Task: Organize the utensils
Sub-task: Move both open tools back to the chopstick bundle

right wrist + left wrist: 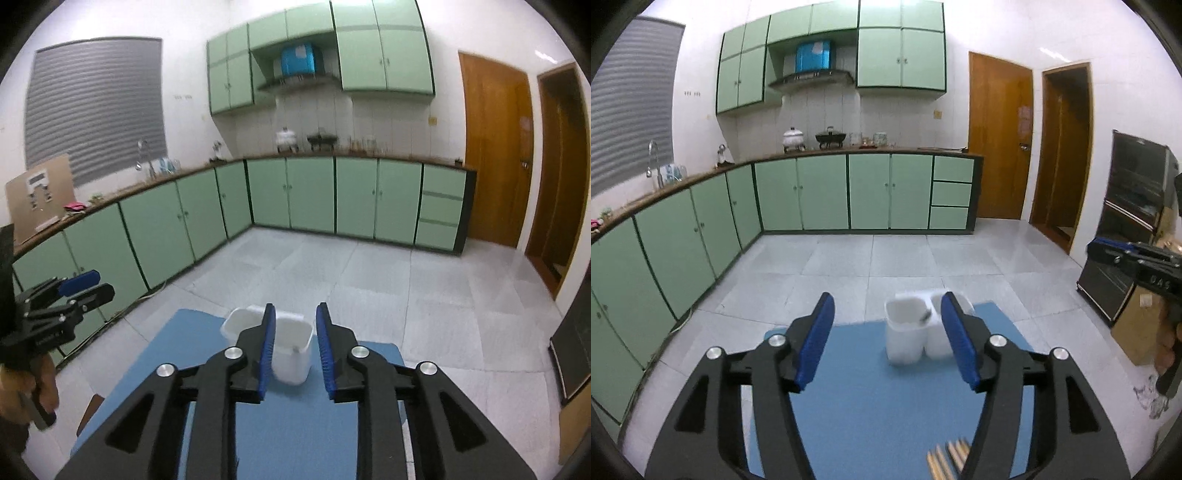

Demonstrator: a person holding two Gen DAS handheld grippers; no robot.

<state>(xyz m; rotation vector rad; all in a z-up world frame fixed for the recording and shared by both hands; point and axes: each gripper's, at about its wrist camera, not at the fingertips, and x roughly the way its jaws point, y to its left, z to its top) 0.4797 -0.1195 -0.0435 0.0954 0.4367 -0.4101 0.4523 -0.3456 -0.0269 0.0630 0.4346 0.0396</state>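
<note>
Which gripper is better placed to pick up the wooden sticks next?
Probably the left gripper: it is open and empty, with the wooden sticks on the blue mat just below it. The right wrist view shows no sticks.

Both fisheye views ride a hand-held gripper, looking forward and slightly downward along its fingers, close above the blue mat (871,406) toward the green cabinets (820,192) at 12 o'clock. The left view catches the right hand-held gripper (1108,254) at 3 o'clock; the right view catches the left hand-held gripper (86,284) at 9 o'clock. Both share the white bins (905,332), floor (886,258) and doors (999,136).
</note>
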